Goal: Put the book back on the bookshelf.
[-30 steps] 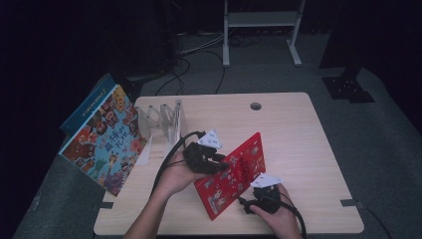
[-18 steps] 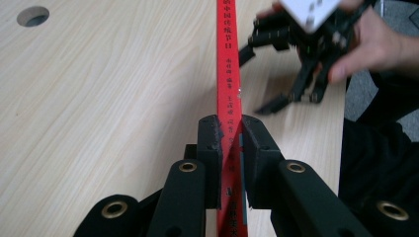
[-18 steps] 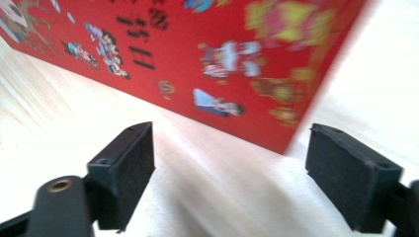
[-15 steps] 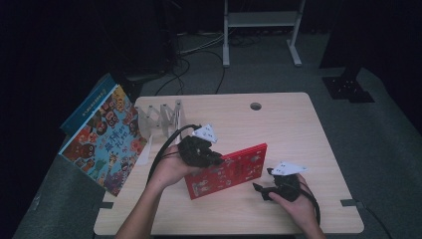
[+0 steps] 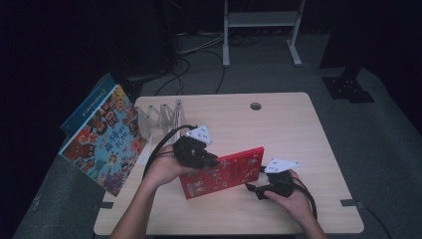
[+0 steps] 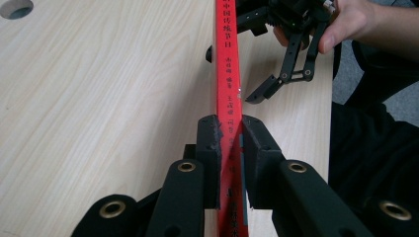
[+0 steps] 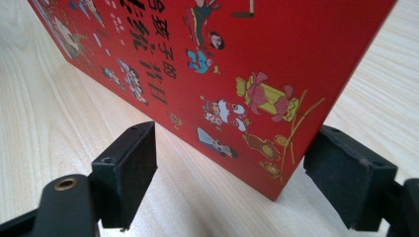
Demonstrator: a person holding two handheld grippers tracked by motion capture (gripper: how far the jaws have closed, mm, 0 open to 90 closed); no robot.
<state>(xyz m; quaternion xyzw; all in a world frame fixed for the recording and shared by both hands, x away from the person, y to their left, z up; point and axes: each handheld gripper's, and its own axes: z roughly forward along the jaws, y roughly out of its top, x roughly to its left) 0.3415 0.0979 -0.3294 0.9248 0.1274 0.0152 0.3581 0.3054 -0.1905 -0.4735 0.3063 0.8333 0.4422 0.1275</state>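
Left gripper (image 5: 211,160) is clamping the red book (image 5: 224,172) upright on the bench (image 5: 278,124), long axis running toward the right gripper (image 5: 254,190), whose jaws are hanging open at its far corner.

Two hand-held grippers, all black. Left gripper (image 5: 211,160): matte linkage arms with brass-coloured pivot rivets, blocky rubber-like pads (image 6: 210,143), a pale three-cornered plate on top, and a black cable looping from its body. Right gripper (image 5: 253,188): same build and plate. Forearms bare; dark clothing at the torso.

Red book's (image 7: 237,74) top edge, apparently cropped.
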